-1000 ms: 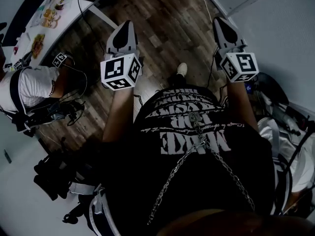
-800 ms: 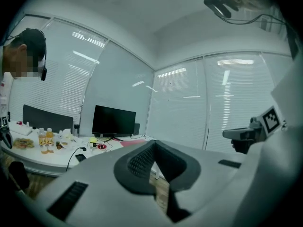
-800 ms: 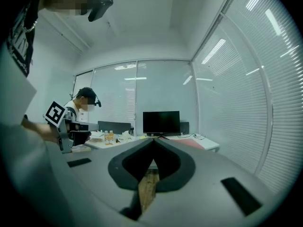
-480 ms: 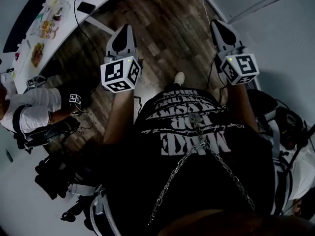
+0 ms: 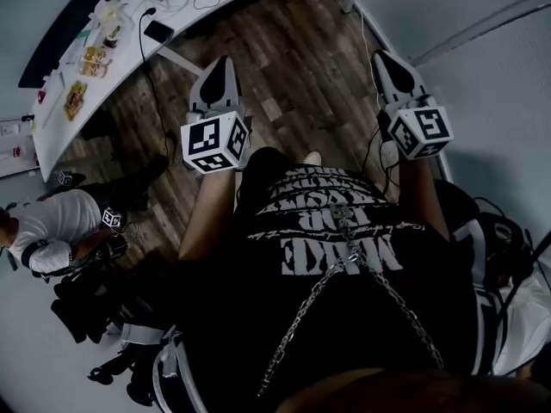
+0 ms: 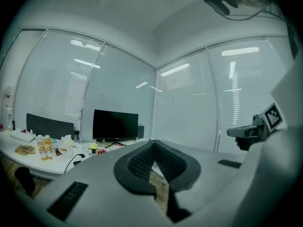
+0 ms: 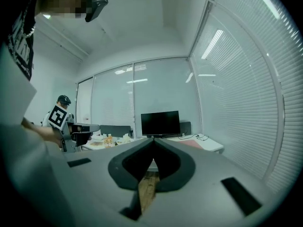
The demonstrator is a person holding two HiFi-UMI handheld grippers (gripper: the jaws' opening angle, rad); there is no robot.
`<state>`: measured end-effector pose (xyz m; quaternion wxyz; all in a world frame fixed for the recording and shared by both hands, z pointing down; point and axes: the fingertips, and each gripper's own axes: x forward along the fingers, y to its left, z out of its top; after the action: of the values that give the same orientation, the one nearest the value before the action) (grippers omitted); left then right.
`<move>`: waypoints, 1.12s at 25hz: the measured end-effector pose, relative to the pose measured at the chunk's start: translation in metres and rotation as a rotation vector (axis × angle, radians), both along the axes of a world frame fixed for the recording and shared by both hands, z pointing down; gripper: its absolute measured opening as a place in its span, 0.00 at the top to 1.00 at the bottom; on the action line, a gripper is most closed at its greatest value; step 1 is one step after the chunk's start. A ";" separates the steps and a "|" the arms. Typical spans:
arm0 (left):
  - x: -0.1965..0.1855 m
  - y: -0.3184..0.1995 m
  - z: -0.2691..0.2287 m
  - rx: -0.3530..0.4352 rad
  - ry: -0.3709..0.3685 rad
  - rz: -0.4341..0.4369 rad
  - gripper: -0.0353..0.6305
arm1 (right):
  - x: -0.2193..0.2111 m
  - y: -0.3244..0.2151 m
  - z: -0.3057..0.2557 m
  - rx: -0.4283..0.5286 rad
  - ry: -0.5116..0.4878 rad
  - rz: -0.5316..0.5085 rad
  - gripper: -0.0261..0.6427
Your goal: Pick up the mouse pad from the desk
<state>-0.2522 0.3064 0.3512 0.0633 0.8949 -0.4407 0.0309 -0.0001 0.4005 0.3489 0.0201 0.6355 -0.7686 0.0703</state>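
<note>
Both grippers are held out level over the wooden floor, some way short of the white desk (image 5: pixel 194 3). My left gripper (image 5: pixel 220 63) is shut and empty; in the left gripper view its jaws meet at a point (image 6: pixel 154 144). My right gripper (image 5: pixel 384 57) is also shut with nothing in it (image 7: pixel 152 141). A flat pinkish pad (image 7: pixel 193 145) lies on the desk's right end, beside the black monitor (image 7: pixel 161 123). Neither gripper touches the desk.
The desk holds a monitor (image 6: pixel 115 125), snacks and bottles (image 5: pixel 90 58), a phone (image 5: pixel 158 31) and cables. Another person (image 5: pixel 47 239) is low at the left by bags and gear. Blinded glass walls (image 7: pixel 236 103) close off the right side.
Both grippers have moved forward over the floor towards the desk, staying shut. More of the desk has come into view at the top, and the other person has slid down and left in the head view.
</note>
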 end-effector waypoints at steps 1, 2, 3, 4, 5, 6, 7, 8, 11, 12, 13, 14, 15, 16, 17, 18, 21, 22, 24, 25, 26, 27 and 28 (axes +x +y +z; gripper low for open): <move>-0.001 -0.003 0.000 -0.001 -0.004 -0.005 0.94 | 0.001 -0.001 0.001 -0.002 -0.008 -0.003 0.96; -0.002 -0.007 -0.001 0.000 -0.005 -0.010 0.94 | 0.001 -0.003 0.002 -0.003 -0.013 -0.006 0.96; -0.003 -0.012 -0.001 0.000 -0.004 -0.015 0.94 | 0.003 -0.006 0.003 -0.005 -0.016 -0.007 0.96; -0.004 -0.017 -0.001 0.000 -0.001 -0.019 0.94 | 0.004 -0.011 0.005 -0.009 -0.019 -0.007 0.96; -0.004 -0.023 0.000 -0.004 0.000 -0.021 0.94 | 0.005 -0.017 0.008 -0.016 -0.023 -0.006 0.96; -0.004 -0.030 0.002 -0.010 0.001 -0.021 0.94 | 0.005 -0.024 0.010 -0.023 -0.027 -0.004 0.96; -0.004 -0.037 0.006 -0.016 0.000 -0.019 0.94 | 0.006 -0.032 0.013 -0.029 -0.028 -0.002 0.96; -0.002 -0.044 0.010 -0.022 -0.001 -0.016 0.94 | 0.008 -0.039 0.015 -0.033 -0.027 0.000 0.96; 0.004 -0.067 0.019 -0.028 0.007 -0.009 0.94 | 0.011 -0.061 0.018 -0.038 -0.042 -0.002 0.96; 0.007 -0.075 0.021 -0.029 0.012 -0.002 0.94 | 0.013 -0.068 0.019 -0.039 -0.052 -0.002 0.96; 0.012 -0.084 0.022 -0.030 0.017 0.008 0.94 | 0.016 -0.074 0.019 -0.041 -0.056 0.003 0.96; 0.018 -0.094 0.022 -0.030 0.022 0.022 0.94 | 0.019 -0.082 0.019 -0.042 -0.053 0.011 0.96; 0.024 -0.104 0.020 -0.029 0.027 0.036 0.94 | 0.023 -0.091 0.018 -0.042 -0.046 0.021 0.96; 0.030 -0.116 0.018 -0.025 0.030 0.049 0.94 | 0.026 -0.101 0.016 -0.042 -0.040 0.030 0.96; 0.034 -0.128 0.015 -0.021 0.033 0.059 0.94 | 0.029 -0.112 0.013 -0.041 -0.034 0.038 0.96; 0.038 -0.140 0.012 -0.018 0.038 0.066 0.94 | 0.032 -0.122 0.011 -0.041 -0.028 0.044 0.96; 0.047 -0.171 0.010 -0.020 0.054 0.082 0.94 | 0.039 -0.147 0.007 -0.042 -0.014 0.069 0.96; 0.050 -0.181 0.010 -0.021 0.055 0.089 0.94 | 0.041 -0.155 0.005 -0.043 -0.009 0.077 0.96; 0.054 -0.200 0.012 -0.024 0.050 0.104 0.94 | 0.045 -0.172 0.003 -0.044 0.005 0.094 0.96; 0.055 -0.208 0.014 -0.029 0.050 0.112 0.94 | 0.047 -0.180 0.001 -0.044 0.014 0.104 0.96; 0.055 -0.216 0.015 -0.035 0.052 0.120 0.94 | 0.048 -0.188 0.000 -0.042 0.023 0.114 0.96; 0.055 -0.223 0.016 -0.039 0.057 0.127 0.94 | 0.048 -0.195 -0.002 -0.038 0.033 0.123 0.96; 0.053 -0.230 0.015 -0.038 0.061 0.132 0.94 | 0.047 -0.202 -0.005 -0.033 0.043 0.130 0.96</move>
<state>-0.1990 0.0761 0.3661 0.0917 0.9212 -0.3779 0.0163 0.0469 0.1988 0.3440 0.0425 0.6850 -0.7239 0.0705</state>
